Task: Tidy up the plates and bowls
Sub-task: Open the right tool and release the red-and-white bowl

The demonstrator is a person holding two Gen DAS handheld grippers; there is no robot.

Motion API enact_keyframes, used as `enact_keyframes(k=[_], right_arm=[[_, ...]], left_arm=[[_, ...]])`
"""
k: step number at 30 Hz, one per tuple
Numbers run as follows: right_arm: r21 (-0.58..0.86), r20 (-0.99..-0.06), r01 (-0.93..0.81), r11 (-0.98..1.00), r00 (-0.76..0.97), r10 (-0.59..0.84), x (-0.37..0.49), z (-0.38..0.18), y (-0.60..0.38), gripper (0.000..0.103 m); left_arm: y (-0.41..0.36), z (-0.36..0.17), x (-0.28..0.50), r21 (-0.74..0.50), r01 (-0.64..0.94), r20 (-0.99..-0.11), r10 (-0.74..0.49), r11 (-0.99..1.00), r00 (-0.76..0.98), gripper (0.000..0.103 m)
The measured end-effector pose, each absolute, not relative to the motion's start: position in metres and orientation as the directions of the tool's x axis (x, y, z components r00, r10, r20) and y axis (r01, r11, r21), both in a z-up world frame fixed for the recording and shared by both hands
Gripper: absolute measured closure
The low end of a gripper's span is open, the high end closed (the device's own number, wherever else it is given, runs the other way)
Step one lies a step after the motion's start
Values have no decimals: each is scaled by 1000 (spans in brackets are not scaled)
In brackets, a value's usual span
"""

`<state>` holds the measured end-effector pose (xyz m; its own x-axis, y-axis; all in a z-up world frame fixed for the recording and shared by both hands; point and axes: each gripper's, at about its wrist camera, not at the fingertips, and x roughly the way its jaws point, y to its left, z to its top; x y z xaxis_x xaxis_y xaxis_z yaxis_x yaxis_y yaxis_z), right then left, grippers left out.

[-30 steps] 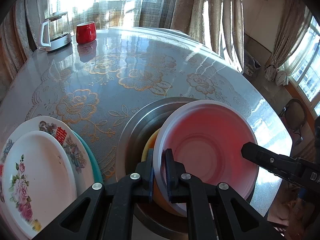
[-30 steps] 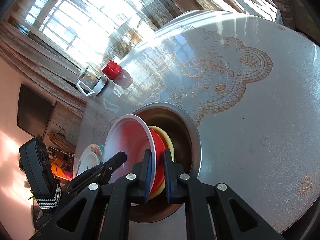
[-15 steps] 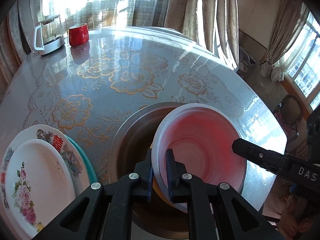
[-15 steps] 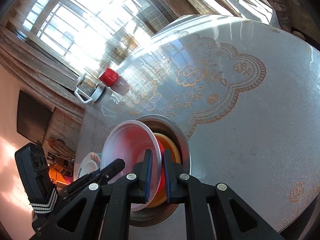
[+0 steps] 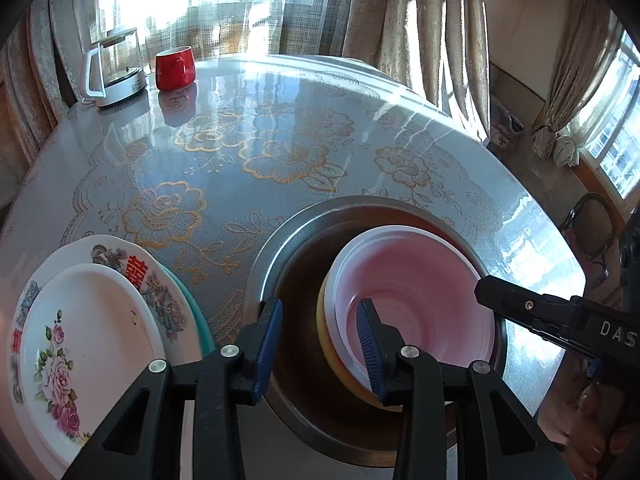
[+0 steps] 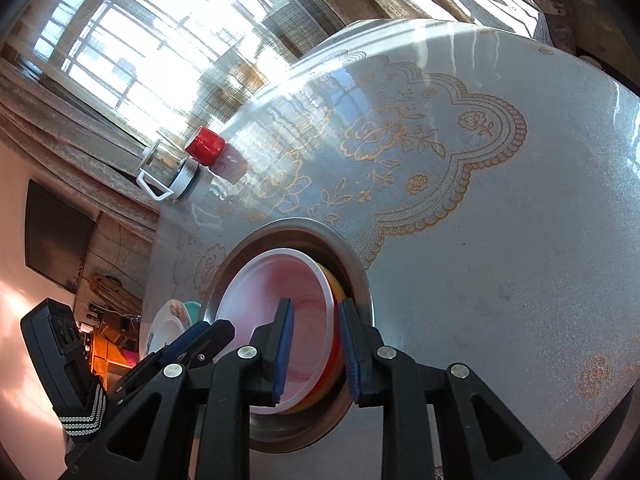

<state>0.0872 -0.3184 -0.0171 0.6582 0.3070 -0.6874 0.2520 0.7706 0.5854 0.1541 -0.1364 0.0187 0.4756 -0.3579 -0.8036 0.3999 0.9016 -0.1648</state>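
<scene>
A white bowl with a pink inside rests nested in a yellow bowl, both inside a wide steel basin on the table. My left gripper straddles the white bowl's near rim. Its jaws are opening and the pads stand off the rim. From the other side, my right gripper straddles the rim of the same bowl. Its jaws are opening too, with the pads clear of the rim. A stack of flowered plates lies left of the basin.
A red mug and a glass kettle stand at the table's far edge by the window. The glossy flowered tablecloth lies bare between them and the basin. A chair stands beyond the right edge.
Both grippers were shut on the white bowl's rim and held it tilted. The bowl now sits down in the yellow bowl, and both pairs of jaws have spread apart.
</scene>
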Motion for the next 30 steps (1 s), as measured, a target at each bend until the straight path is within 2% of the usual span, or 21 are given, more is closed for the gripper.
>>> enact_keyframes(k=[4, 13, 18, 23, 30], right_arm=[[585, -688, 236, 776, 651, 322, 94, -20, -310, 78], [563, -675, 195, 803, 670, 310, 101, -14, -300, 77], [550, -641, 185, 814, 718, 270, 87, -2, -308, 75], [558, -625, 189, 808, 736, 260, 80, 0, -311, 75], [566, -618, 200, 800, 745, 252, 68, -4, -311, 75]], left_arm=[[-139, 18, 152, -124, 404, -802, -332, 906, 497, 69], [-136, 22, 151, -123, 389, -795, -326, 913, 512, 68], [-135, 27, 143, -120, 392, -785, -329, 912, 524, 63], [-132, 34, 133, -90, 390, -762, -315, 917, 566, 48], [-115, 38, 122, -105, 353, -741, -310, 930, 596, 40]])
